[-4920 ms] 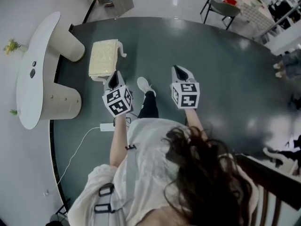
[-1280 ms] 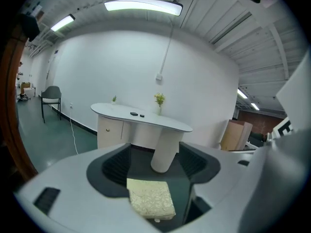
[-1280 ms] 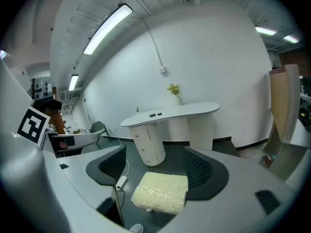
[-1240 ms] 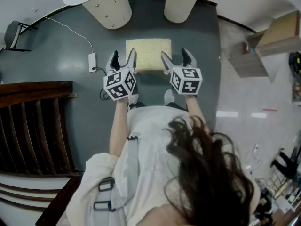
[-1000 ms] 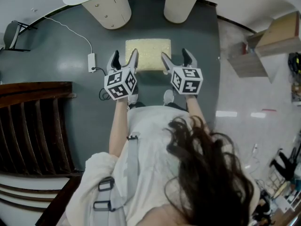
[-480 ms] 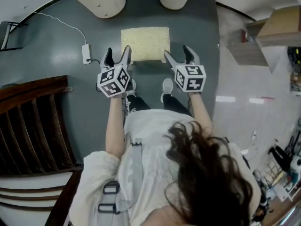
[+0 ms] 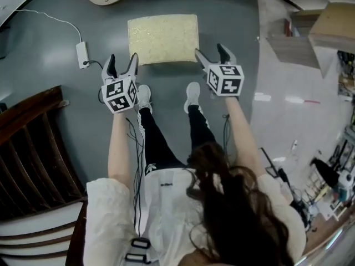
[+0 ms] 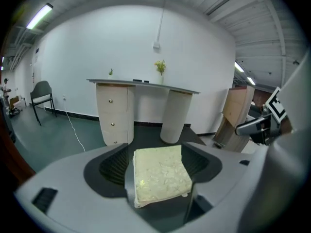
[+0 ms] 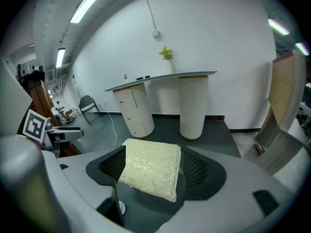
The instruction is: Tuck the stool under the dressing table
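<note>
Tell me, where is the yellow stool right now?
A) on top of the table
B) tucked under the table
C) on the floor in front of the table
C: the stool stands on the dark floor, out in front of the dressing table and not yet between its legs.
</note>
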A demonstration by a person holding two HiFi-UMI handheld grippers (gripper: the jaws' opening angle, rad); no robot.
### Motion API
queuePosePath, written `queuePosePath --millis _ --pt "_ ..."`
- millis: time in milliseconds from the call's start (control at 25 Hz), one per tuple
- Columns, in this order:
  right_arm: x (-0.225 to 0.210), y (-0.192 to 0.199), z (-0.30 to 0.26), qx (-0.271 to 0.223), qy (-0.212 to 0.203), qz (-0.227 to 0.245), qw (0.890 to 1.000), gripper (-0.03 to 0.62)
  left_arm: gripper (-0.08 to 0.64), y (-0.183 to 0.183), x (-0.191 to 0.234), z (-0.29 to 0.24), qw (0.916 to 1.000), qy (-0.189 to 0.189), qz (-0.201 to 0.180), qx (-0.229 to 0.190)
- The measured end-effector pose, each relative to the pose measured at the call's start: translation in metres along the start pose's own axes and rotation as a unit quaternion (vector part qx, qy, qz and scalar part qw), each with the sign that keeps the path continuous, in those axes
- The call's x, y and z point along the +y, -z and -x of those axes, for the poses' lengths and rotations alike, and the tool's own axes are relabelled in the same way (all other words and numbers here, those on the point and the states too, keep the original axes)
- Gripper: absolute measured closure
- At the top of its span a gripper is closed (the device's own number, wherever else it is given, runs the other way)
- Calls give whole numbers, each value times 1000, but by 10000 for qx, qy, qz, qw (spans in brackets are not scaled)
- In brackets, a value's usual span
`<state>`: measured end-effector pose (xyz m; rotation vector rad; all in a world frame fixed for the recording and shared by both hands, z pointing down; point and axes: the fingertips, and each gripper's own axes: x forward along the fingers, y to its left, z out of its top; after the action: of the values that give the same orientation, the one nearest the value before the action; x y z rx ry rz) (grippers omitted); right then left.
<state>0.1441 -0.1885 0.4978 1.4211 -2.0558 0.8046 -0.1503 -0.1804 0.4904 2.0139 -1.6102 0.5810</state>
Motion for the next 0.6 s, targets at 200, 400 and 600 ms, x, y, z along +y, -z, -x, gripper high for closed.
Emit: queuePosePath --millis 200,400,600 --pt "-5 71 -60 348 -178 309 9988 239 238 78 17 -42 9985 107 -393 377" --pt "-23 148 -101 730 122 316 9968 238 236 139 27 -77 9973 217 -428 556" --pt "-43 208 -131 989 262 355 9941 239 236 199 40 -103 9942 226 -699 788"
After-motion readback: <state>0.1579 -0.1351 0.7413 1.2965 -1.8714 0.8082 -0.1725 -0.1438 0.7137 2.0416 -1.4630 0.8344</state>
